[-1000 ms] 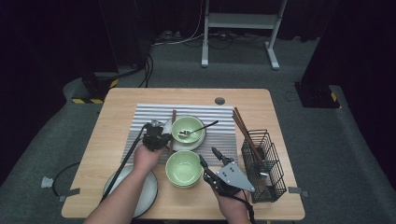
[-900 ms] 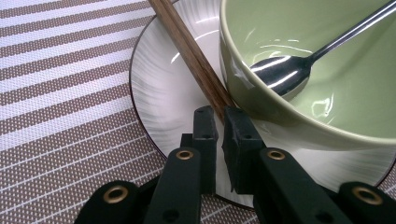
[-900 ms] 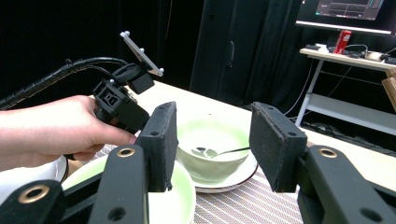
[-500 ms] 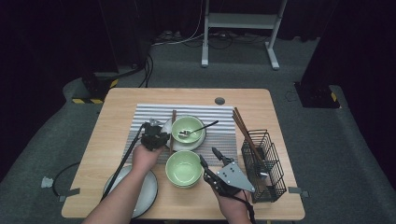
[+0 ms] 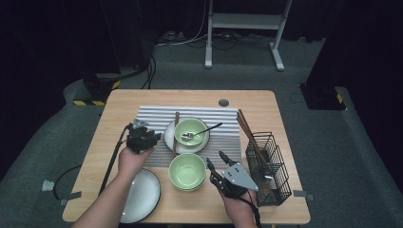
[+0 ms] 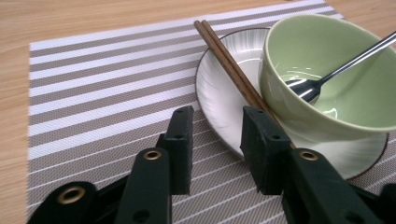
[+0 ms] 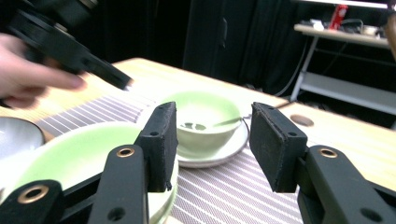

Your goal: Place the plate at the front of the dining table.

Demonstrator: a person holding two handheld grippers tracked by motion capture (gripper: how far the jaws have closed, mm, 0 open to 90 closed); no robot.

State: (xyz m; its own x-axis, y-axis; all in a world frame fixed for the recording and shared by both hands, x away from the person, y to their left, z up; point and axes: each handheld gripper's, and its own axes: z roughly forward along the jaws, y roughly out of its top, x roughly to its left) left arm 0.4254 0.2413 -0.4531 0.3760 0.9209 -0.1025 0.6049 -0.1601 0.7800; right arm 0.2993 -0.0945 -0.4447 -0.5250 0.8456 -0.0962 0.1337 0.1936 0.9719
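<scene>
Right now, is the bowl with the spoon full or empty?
Empty: the far bowl holds only the spoon, its green bottom bare.

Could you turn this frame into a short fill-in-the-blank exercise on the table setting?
1. The spoon lies inside the green ____ on the white plate.
2. The brown chopsticks rest across that plate's rim, near the open left ____.
3. More chopsticks lean in the black wire ____ at the table's right side.
4. The striped ____ lies under the plate and bowl.

Missing words: bowl; gripper; basket; placemat.
</scene>
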